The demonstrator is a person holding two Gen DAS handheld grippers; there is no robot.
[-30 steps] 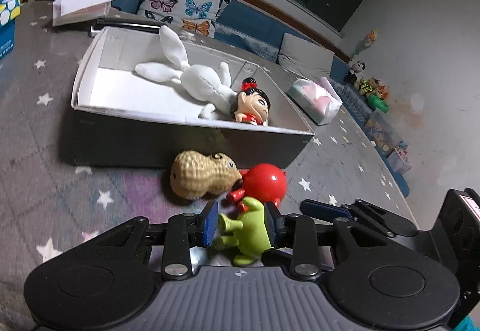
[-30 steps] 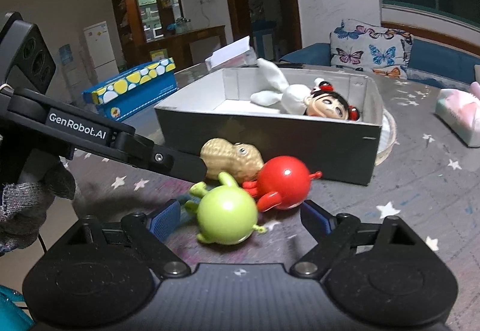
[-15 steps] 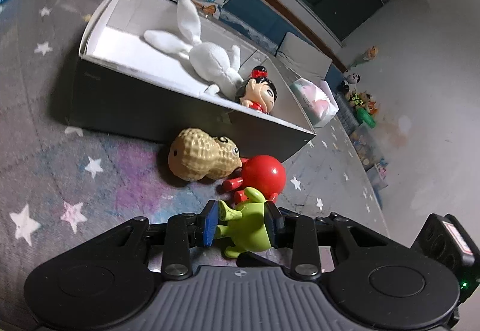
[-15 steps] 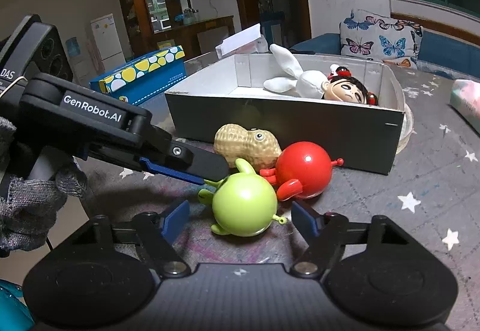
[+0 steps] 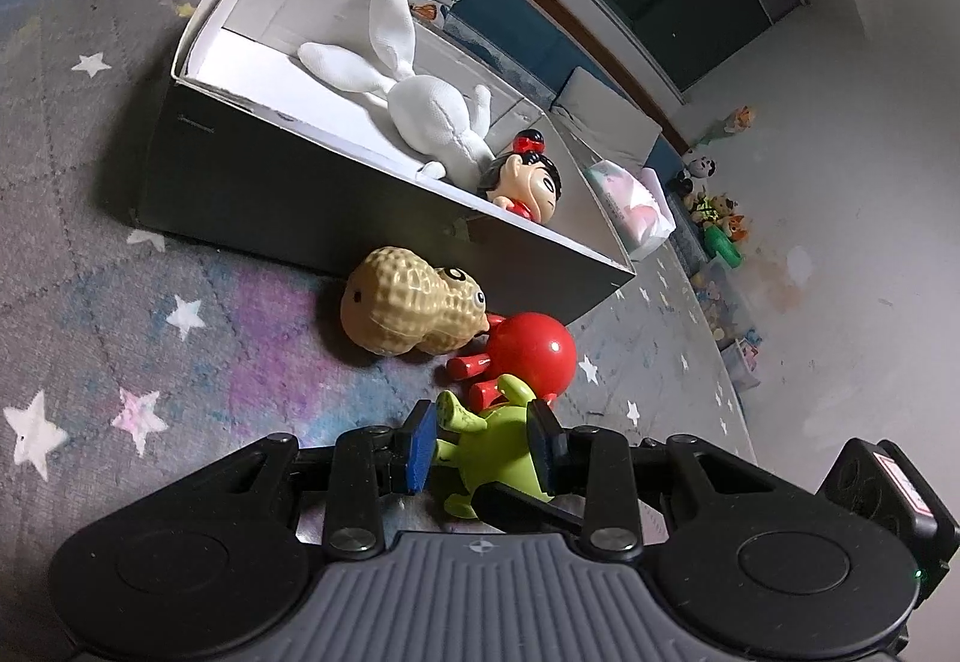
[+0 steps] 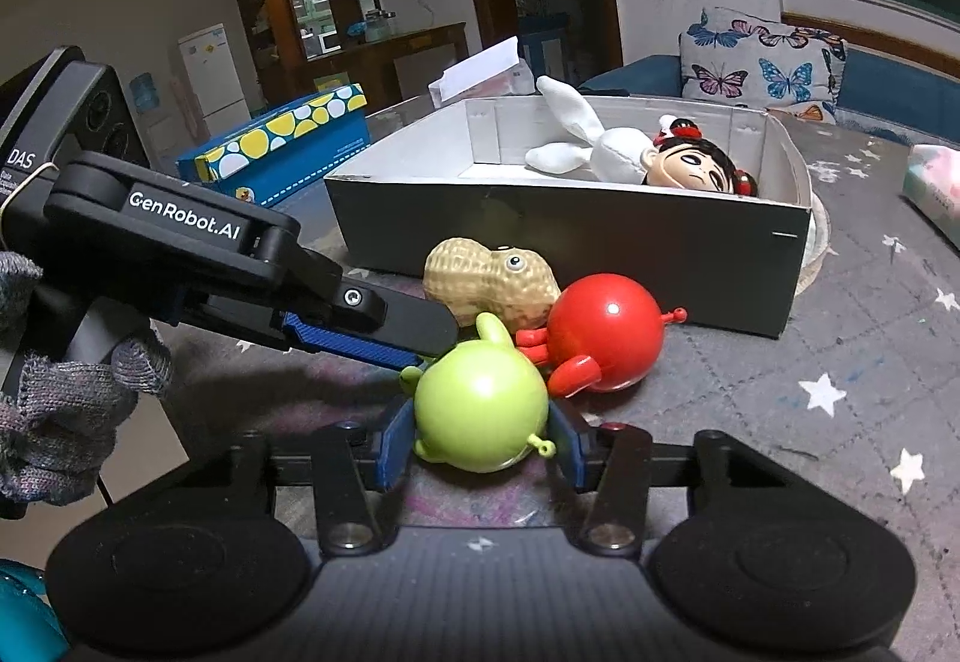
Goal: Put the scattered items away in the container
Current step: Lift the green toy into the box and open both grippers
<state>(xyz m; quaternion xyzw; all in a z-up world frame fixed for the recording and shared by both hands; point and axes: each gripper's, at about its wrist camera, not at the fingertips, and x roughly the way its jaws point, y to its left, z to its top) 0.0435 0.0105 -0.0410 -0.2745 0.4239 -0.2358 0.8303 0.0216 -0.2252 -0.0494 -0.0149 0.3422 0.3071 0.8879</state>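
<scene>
A green round toy point(image 5: 492, 452) point(image 6: 480, 410) sits on the star-patterned mat. My left gripper point(image 5: 480, 443) is shut on the green toy from its side. My right gripper point(image 6: 480, 446) has closed its jaws around the same toy. The left gripper's body point(image 6: 180, 254) reaches in from the left in the right wrist view. A red round toy point(image 5: 531, 353) point(image 6: 603, 341) and a peanut toy point(image 5: 408, 311) point(image 6: 489, 284) lie just beyond. The open box point(image 5: 336, 218) point(image 6: 600, 236) holds a white rabbit plush point(image 5: 426, 104) point(image 6: 585, 146) and a doll point(image 5: 528, 185) point(image 6: 696, 167).
A blue dotted carton point(image 6: 282, 149) stands left of the box. A pink tissue pack point(image 5: 630, 206) point(image 6: 936, 188) lies right of it. A butterfly cushion point(image 6: 762, 62) and sofa are behind. Small toys point(image 5: 717, 218) line the far wall.
The right gripper's jaws have closed in from wide open onto the green toy. The left gripper has kept its hold and tilted, with the camera moving closer.
</scene>
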